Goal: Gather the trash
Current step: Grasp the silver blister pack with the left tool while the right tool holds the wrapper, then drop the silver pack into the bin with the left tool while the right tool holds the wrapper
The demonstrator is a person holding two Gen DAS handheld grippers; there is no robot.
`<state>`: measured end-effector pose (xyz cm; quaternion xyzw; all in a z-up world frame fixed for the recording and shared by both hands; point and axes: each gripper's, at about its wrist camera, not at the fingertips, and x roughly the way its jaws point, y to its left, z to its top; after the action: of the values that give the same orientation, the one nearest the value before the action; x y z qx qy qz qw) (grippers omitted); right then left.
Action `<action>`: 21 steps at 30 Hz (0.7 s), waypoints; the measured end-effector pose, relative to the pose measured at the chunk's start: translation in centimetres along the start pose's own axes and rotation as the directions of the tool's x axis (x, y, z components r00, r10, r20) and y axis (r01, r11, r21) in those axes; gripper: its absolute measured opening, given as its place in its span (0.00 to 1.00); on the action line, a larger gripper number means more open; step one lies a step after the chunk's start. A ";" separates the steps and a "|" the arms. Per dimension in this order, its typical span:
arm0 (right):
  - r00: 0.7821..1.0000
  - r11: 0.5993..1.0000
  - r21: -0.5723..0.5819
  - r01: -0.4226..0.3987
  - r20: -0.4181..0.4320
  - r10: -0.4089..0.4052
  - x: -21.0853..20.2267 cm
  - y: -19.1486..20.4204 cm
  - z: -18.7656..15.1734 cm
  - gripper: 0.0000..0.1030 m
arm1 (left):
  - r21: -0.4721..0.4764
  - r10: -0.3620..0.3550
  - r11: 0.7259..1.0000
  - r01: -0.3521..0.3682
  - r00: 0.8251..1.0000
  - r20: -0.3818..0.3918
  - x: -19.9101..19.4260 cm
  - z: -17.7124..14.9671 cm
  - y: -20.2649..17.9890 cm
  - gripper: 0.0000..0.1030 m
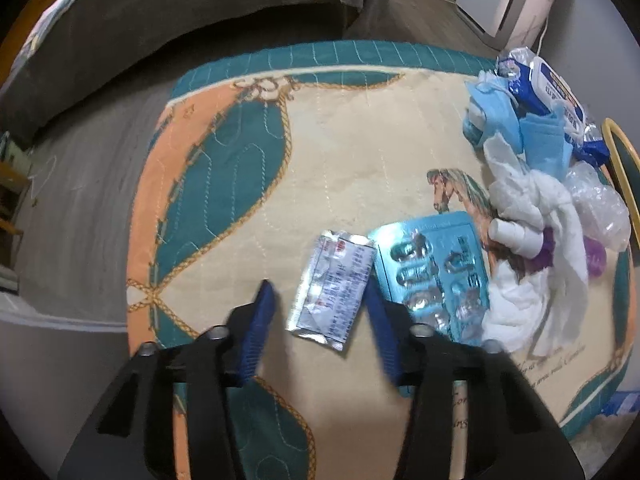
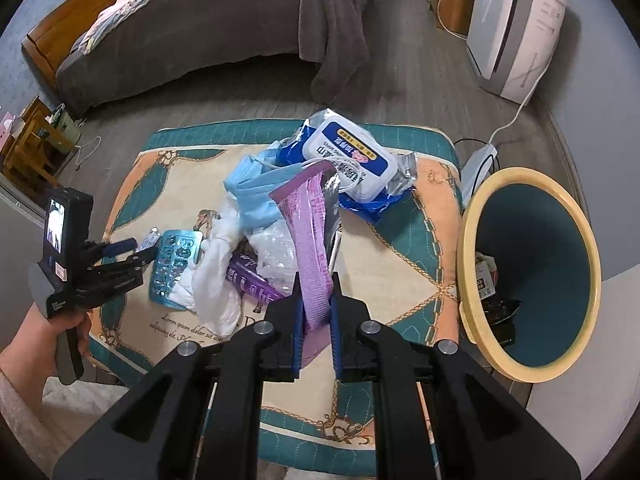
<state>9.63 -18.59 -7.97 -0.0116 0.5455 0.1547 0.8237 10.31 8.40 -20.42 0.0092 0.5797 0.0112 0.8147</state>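
Note:
A pile of trash lies on a patterned quilted mat. My left gripper is open, its fingers on either side of a silver foil sachet. A blue blister pack lies just right of it. My right gripper is shut on a purple wrapper and holds it above the pile. The pile holds blue face masks, white tissues, a wet-wipes pack and a purple tube. The left gripper also shows in the right wrist view.
A yellow-rimmed teal bin with some trash inside stands right of the mat. A bed lies at the back, a white appliance with a cable at the back right, and wooden furniture at the left.

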 end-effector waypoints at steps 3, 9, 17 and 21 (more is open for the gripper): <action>1.000 1.000 0.007 0.000 0.005 0.000 -0.2 -0.3 0.0 0.10 | 0.009 0.016 1.000 -0.016 0.999 0.037 -0.8 0.2 0.0 0.29; 1.000 1.000 0.017 -0.002 0.020 0.002 -0.6 -0.9 0.2 0.10 | 0.000 0.030 1.000 -0.030 0.985 0.172 -4.4 1.1 -0.7 0.28; 0.996 0.996 0.090 0.008 0.093 -0.017 -2.8 -4.1 1.2 0.10 | 0.077 -0.118 0.992 0.099 0.945 0.306 -10.3 2.6 -5.0 0.28; 0.991 0.989 0.150 0.012 0.132 -0.033 -4.1 -6.9 1.3 0.10 | 0.139 -0.177 0.981 0.136 0.923 0.342 -12.6 3.3 -8.3 0.28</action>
<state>11.19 -25.86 -4.77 0.0542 0.4988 0.1047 0.8587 9.34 -0.23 -7.73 0.0108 0.4230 -0.0885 0.9017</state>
